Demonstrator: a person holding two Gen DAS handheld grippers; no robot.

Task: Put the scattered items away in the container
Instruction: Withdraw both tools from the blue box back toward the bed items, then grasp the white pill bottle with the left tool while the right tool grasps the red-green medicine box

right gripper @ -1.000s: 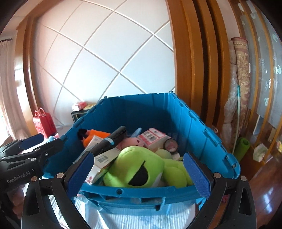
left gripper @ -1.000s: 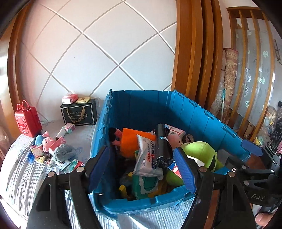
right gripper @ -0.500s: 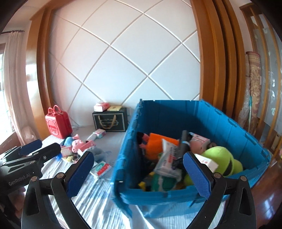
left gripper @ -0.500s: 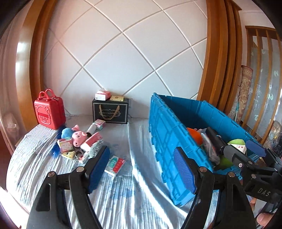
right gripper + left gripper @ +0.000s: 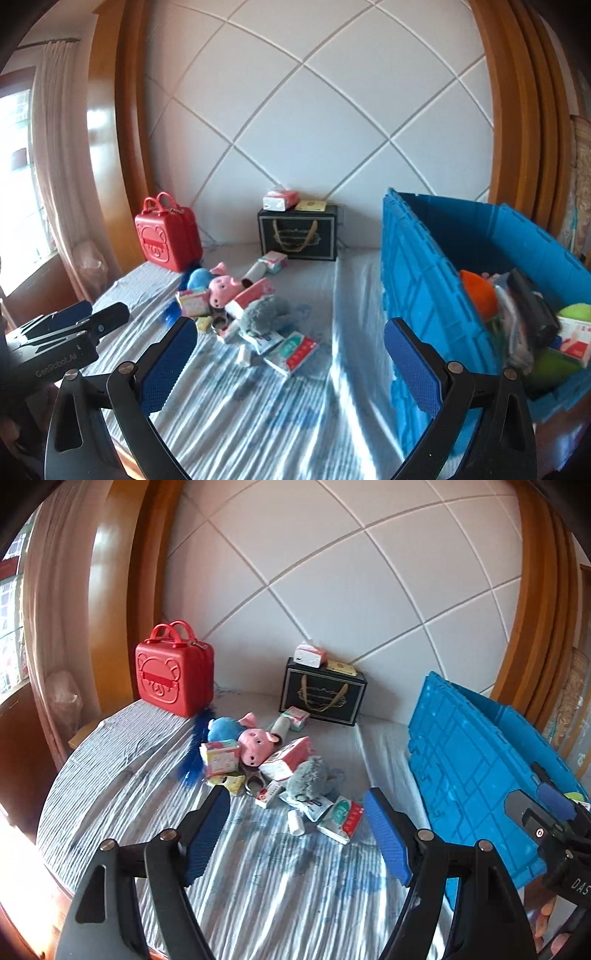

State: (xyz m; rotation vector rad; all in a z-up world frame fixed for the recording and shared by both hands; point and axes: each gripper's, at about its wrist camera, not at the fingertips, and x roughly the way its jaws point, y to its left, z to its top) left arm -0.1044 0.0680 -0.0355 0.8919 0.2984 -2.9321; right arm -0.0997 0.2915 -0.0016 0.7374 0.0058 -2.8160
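Note:
A heap of small items lies on the striped bed sheet: a pink pig plush, a grey plush, a green and red tissue pack and several little boxes. The blue crate stands to the right, holding an orange toy and other things. My left gripper hangs open and empty short of the heap. My right gripper is open and empty too, between heap and crate.
A red pig-face case and a black gift box with a tissue pack on top stand against the quilted white wall. Wooden frame and a curtain rise at the left. The bed's wooden edge runs along the bottom left.
Both grippers have swung left, away from over the crate to face the heap on the bed. Both stayed open and empty throughout.

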